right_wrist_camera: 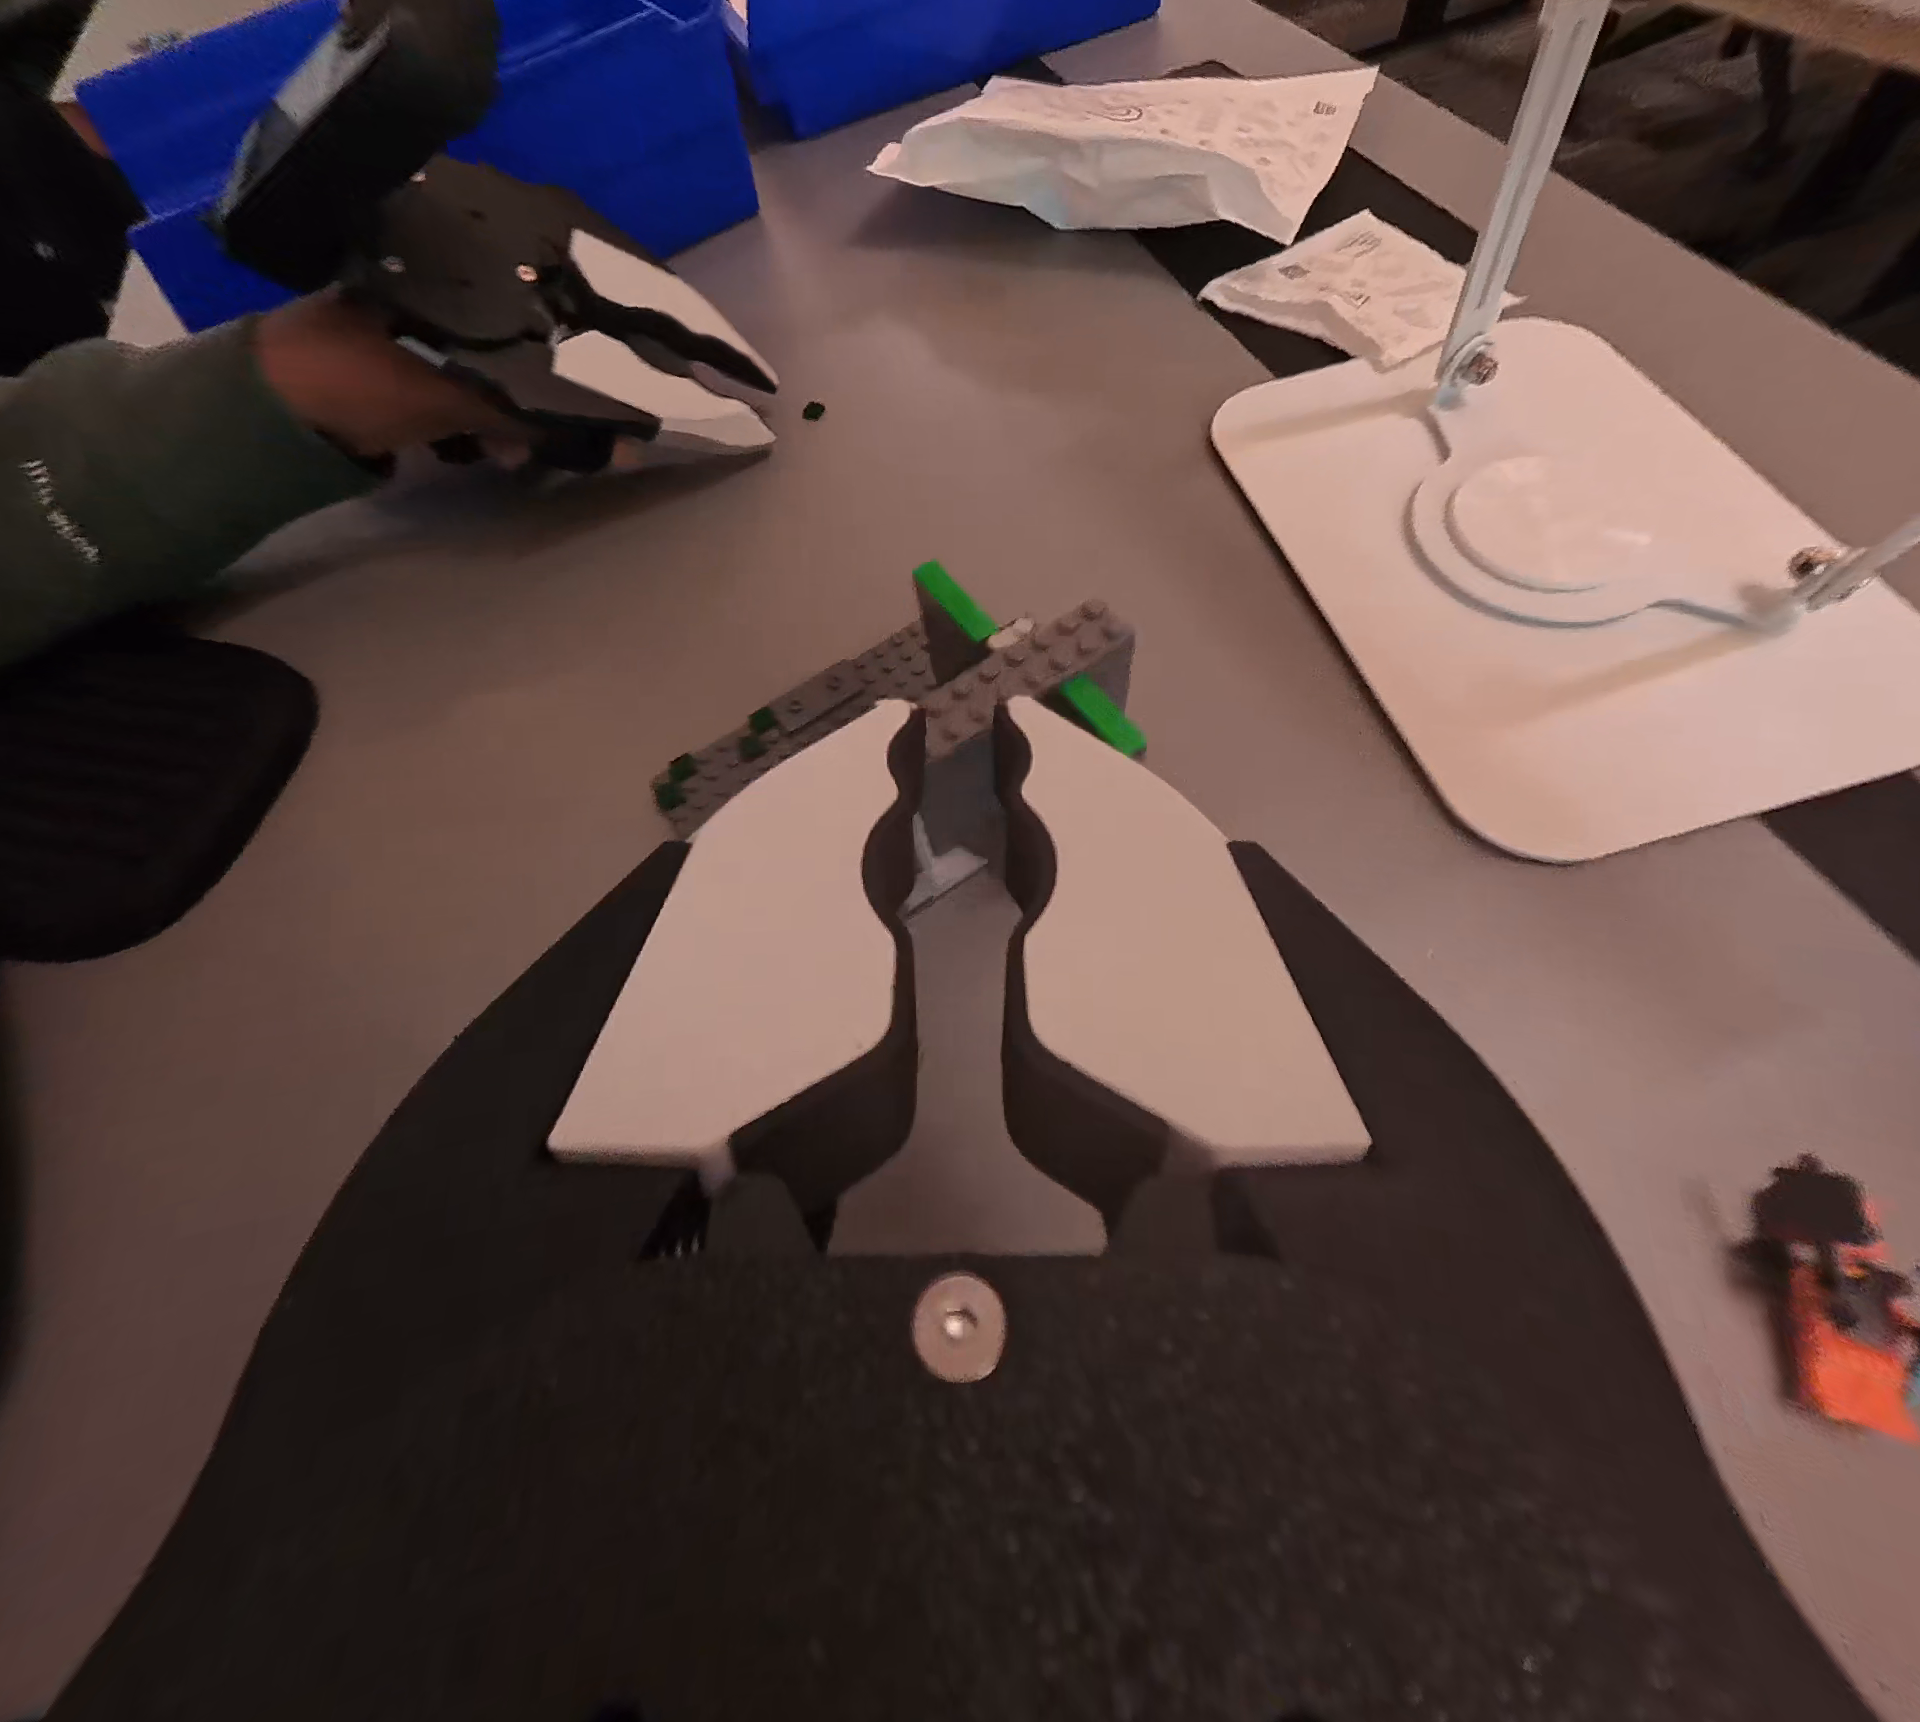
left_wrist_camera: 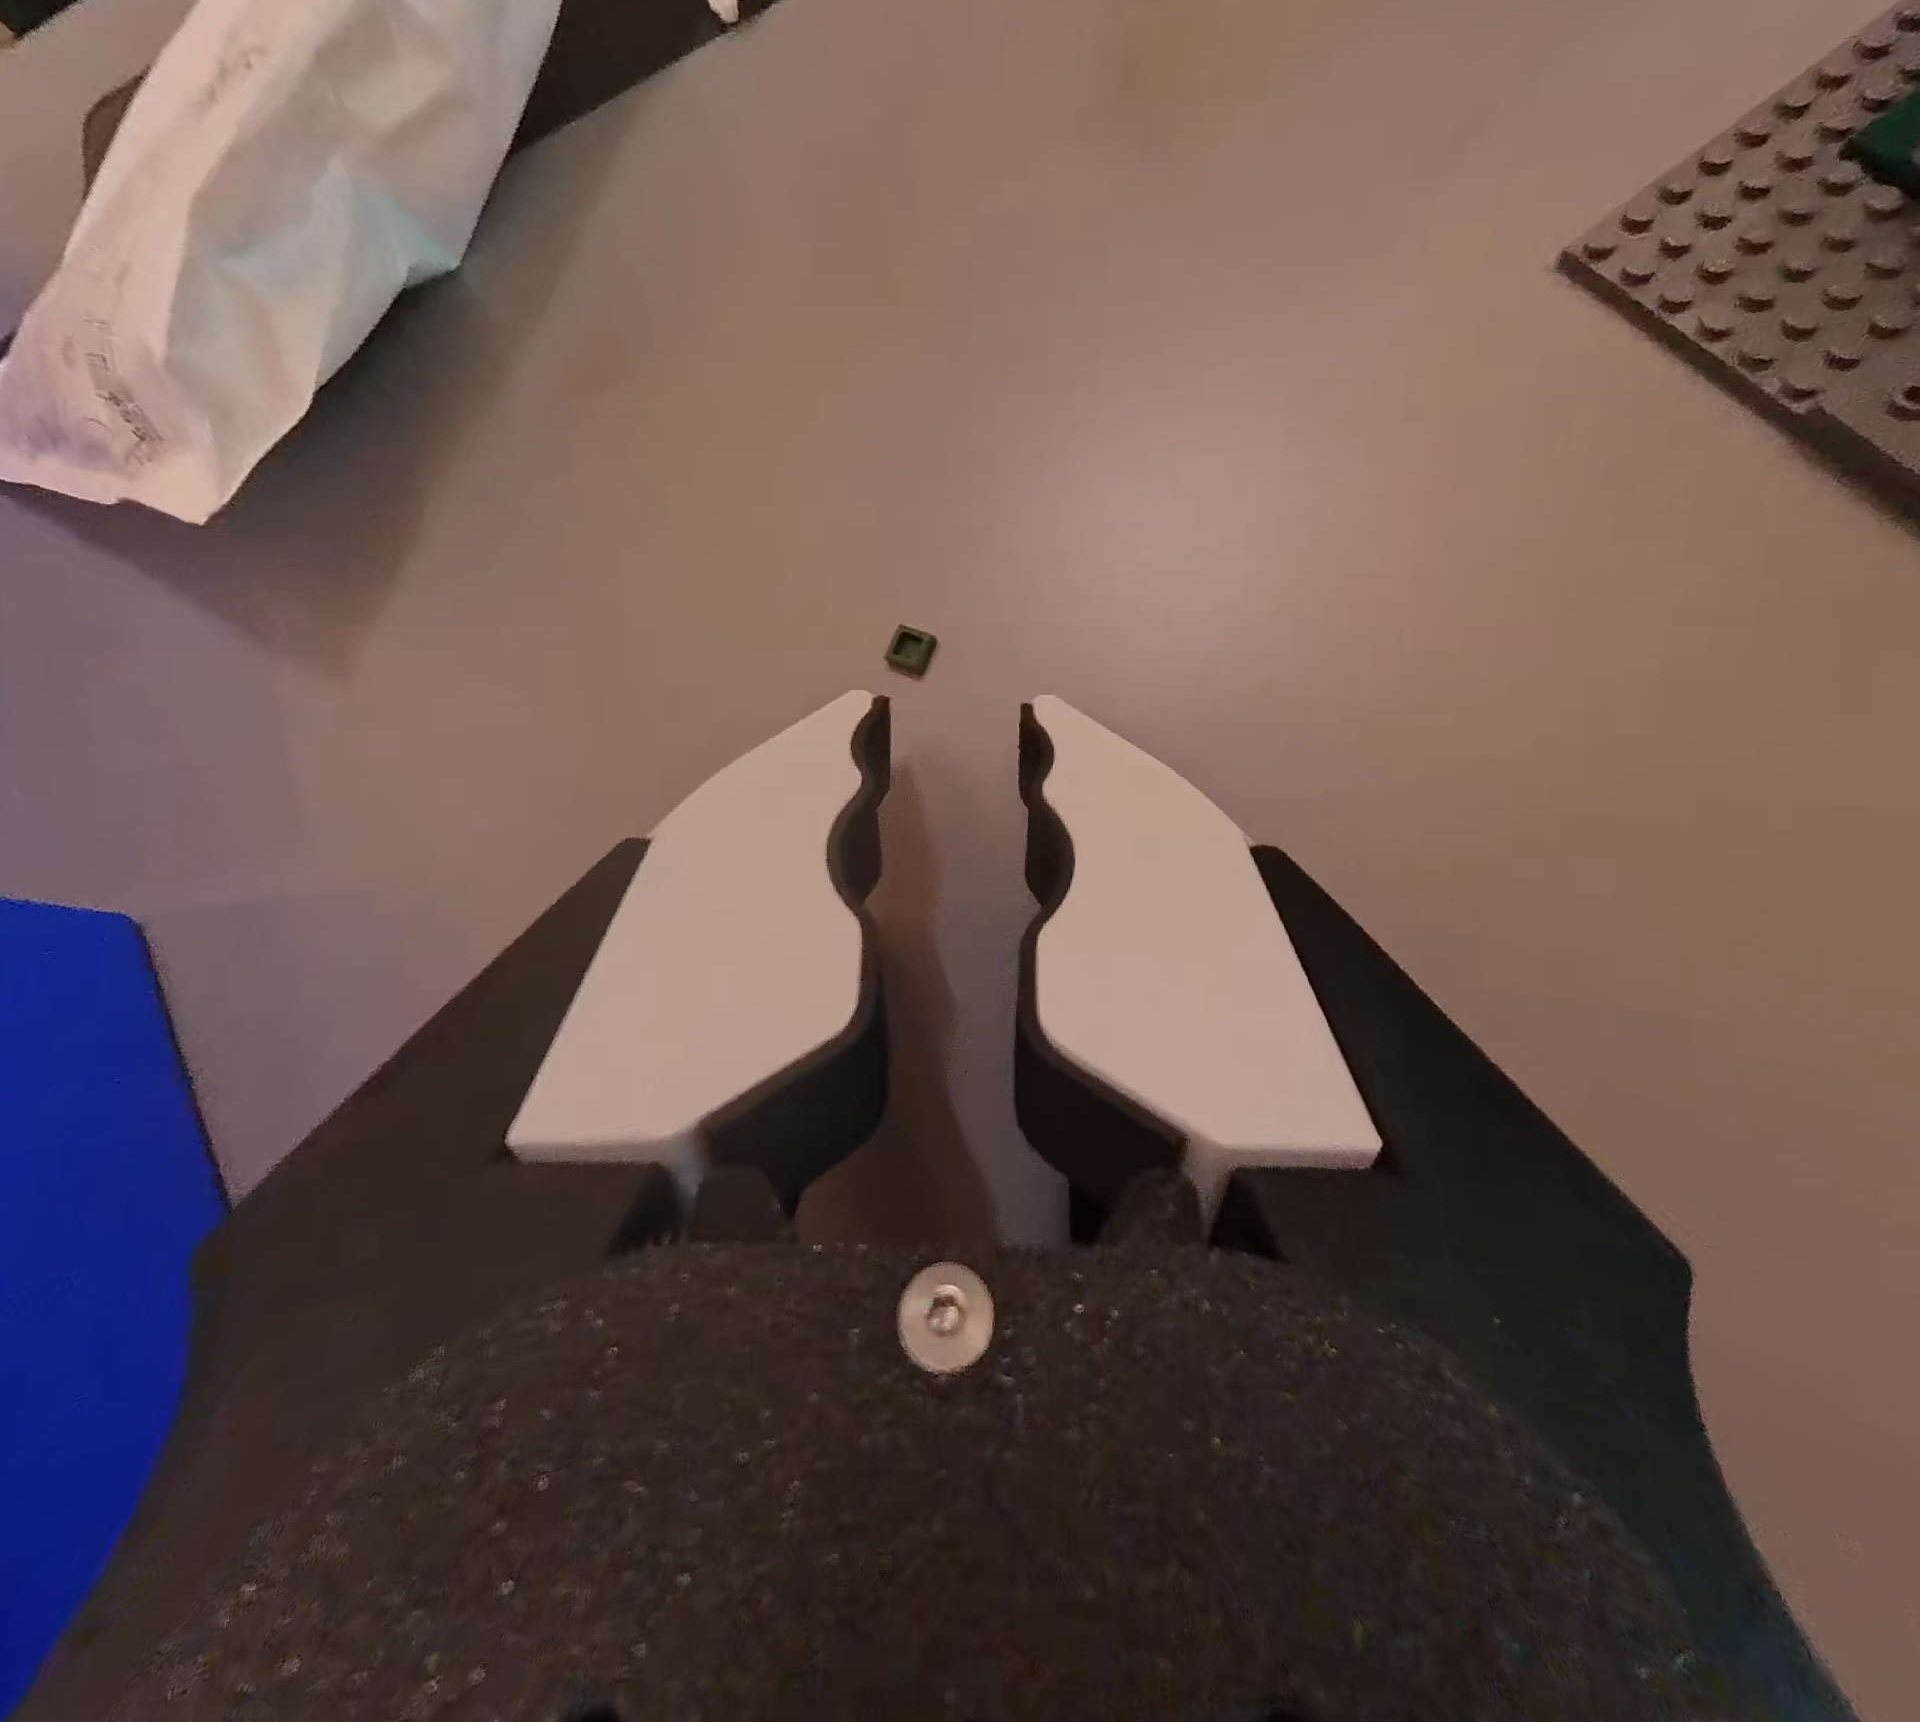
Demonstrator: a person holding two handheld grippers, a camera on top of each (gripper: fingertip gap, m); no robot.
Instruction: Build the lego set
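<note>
Right, I've got my left gripper point(left_wrist_camera: 954, 702) low over the grey tabletop point(left_wrist_camera: 1195, 384), its white fingers parted with bare table showing between them, nothing held. Just beyond its fingertips, a touch toward the left finger, lies a tiny dark green square lego piece point(left_wrist_camera: 910, 651), flat on the table and clear of both tips. Taking that little piece as my marker: off to its right, well apart, sits the corner of a dark grey studded lego baseplate point(left_wrist_camera: 1787, 238) with something dark green on it at the frame edge; up to its left sprawls a crumpled white paper bag point(left_wrist_camera: 281, 186); near-left, a blue bin point(left_wrist_camera: 83, 1153) pokes in. Over on my right gripper point(right_wrist_camera: 958, 716), the fingers are closed in on the grey lego plate assembly point(right_wrist_camera: 1039, 654), pinching its near grey strip; bright green bars point(right_wrist_camera: 1101, 716) cross that build and small dark green pieces dot its left arm. From this side I can see the left gripper point(right_wrist_camera: 764, 415) held by a hand point(right_wrist_camera: 343, 384), the small green piece point(right_wrist_camera: 814, 409) just beside its tips, blue plastic bins point(right_wrist_camera: 582, 103) behind, a white lamp base point(right_wrist_camera: 1558, 633) far right.
</note>
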